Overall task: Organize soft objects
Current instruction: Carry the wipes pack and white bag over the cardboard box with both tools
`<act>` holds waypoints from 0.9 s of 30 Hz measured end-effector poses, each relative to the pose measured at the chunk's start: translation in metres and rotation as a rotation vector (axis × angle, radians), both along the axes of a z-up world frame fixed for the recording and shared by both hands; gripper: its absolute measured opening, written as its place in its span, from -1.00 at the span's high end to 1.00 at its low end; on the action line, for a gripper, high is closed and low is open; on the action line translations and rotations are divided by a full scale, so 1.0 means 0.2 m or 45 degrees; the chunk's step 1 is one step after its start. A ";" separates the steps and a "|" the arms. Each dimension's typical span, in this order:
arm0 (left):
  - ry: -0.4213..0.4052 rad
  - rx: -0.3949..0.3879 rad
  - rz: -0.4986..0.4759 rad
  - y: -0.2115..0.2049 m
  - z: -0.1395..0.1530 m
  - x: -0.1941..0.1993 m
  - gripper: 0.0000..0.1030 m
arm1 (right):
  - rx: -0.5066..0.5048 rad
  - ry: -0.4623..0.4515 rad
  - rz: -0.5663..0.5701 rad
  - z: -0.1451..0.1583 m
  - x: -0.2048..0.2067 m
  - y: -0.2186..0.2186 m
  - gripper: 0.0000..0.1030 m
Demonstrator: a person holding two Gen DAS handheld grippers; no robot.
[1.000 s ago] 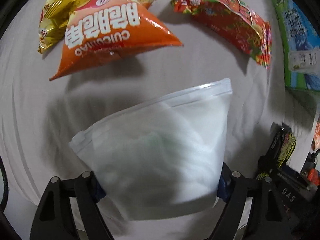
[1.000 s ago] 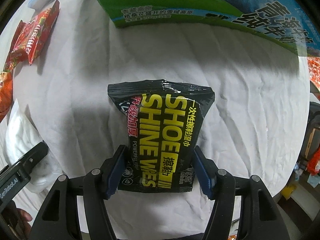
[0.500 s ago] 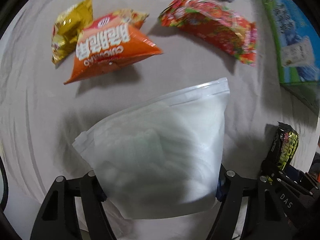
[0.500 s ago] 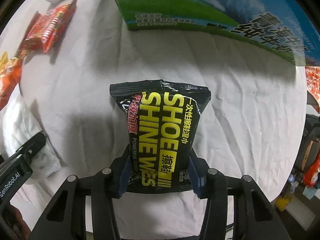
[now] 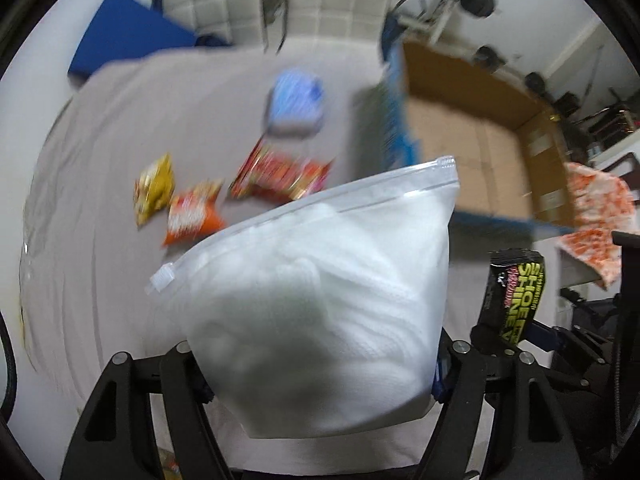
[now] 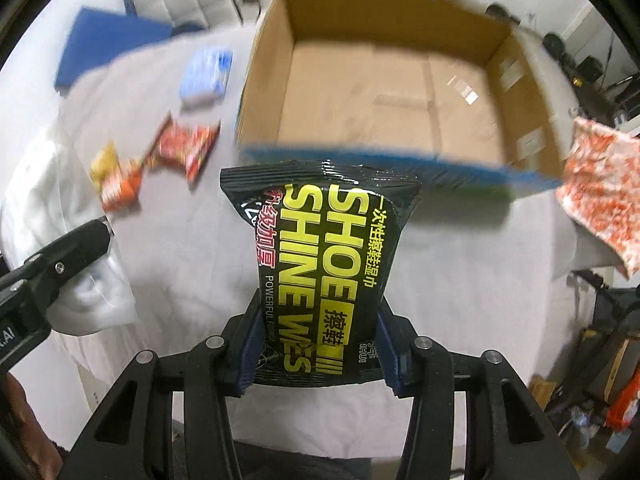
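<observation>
the left claw (image 5: 320, 372) clamps a white zip bag (image 5: 320, 300), lifted above the cloth-covered tabletop (image 5: 100, 200). the right claw (image 6: 318, 354) pinches a black shoe wipes pack (image 6: 324, 268), raised upright. only the right view shows the open cardboard box's (image 6: 392, 92) bare floor at 12 o'clock. snack packets (image 5: 192, 212) and a blue pack (image 5: 296, 104) lie beyond at 11 o'clock.

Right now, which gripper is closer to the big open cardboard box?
Right, probably. The right gripper, shut on the shoe wipes pack, points straight into the cardboard box. The left gripper, shut on the zip bag, sits leftward of it.
</observation>
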State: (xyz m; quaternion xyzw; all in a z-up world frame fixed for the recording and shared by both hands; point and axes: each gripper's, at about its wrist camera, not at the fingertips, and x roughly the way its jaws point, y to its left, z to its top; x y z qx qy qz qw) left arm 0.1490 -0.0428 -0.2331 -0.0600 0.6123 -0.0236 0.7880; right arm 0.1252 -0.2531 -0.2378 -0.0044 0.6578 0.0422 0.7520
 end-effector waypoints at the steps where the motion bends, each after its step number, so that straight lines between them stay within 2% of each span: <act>1: -0.021 -0.010 -0.011 -0.01 0.05 -0.01 -0.40 | -0.002 -0.021 -0.005 0.06 0.02 -0.03 0.00; 2: -0.049 -0.022 -0.030 -0.03 0.15 0.00 -0.40 | 0.004 -0.050 -0.017 0.14 0.03 -0.09 0.00; 3: -0.069 -0.030 -0.045 -0.05 0.15 0.05 -0.40 | 0.005 -0.063 -0.024 0.16 0.08 -0.11 0.00; 8: -0.134 -0.098 -0.130 -0.19 0.30 0.15 -0.40 | 0.014 -0.152 -0.058 0.36 0.19 -0.27 0.00; 10: -0.146 -0.105 -0.151 -0.23 0.36 0.19 -0.40 | 0.014 -0.177 -0.065 0.41 0.24 -0.31 0.00; 14: -0.149 -0.128 -0.190 -0.34 0.36 0.37 -0.40 | 0.022 -0.182 -0.080 0.43 0.37 -0.41 0.00; 19: -0.115 -0.144 -0.218 -0.50 0.34 0.61 -0.40 | 0.017 -0.155 -0.087 0.30 0.61 -0.52 0.00; 23: -0.032 -0.171 -0.234 -0.61 0.22 0.83 -0.40 | 0.055 -0.079 -0.097 0.11 0.86 -0.65 0.00; 27: 0.070 -0.192 -0.261 -0.71 0.03 1.06 -0.40 | 0.041 -0.016 -0.091 -0.10 1.09 -0.76 0.00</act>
